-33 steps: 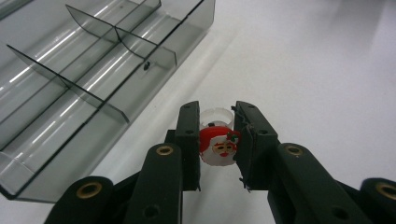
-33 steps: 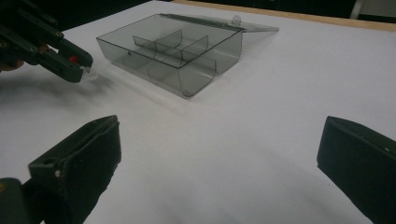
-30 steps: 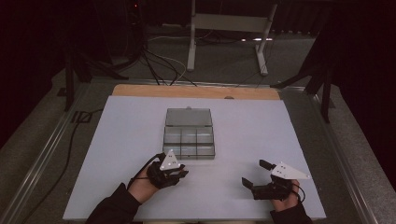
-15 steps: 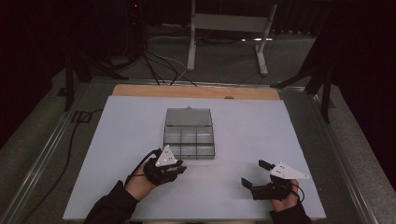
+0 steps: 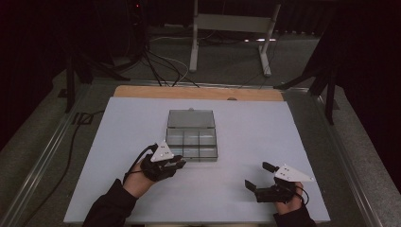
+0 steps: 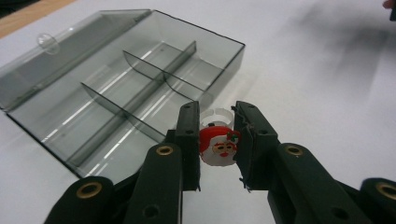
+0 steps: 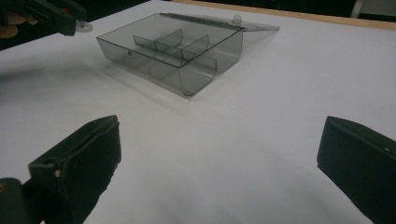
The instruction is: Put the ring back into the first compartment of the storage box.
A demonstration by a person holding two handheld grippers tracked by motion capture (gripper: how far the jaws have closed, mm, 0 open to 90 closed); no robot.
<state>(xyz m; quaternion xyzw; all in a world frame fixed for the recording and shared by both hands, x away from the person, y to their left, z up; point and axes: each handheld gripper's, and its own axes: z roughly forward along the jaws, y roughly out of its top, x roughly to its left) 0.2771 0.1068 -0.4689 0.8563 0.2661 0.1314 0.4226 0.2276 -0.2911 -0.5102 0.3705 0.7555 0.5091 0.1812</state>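
Carrying a Santa ring (image 6: 218,146), clamped in the left gripper (image 6: 216,140), toward the open box (image 5: 192,140) and hovering just short of its near wall. Right gripper (image 7: 219,158) resting wide open, holding nothing. Next, probably easing forward over 1 compartment, then opening.

There is one clear plastic box (image 6: 116,88) with one open lid (image 6: 51,51), it seems with six compartments (two rows of three). One Santa ring (image 6: 219,145), two grippers.
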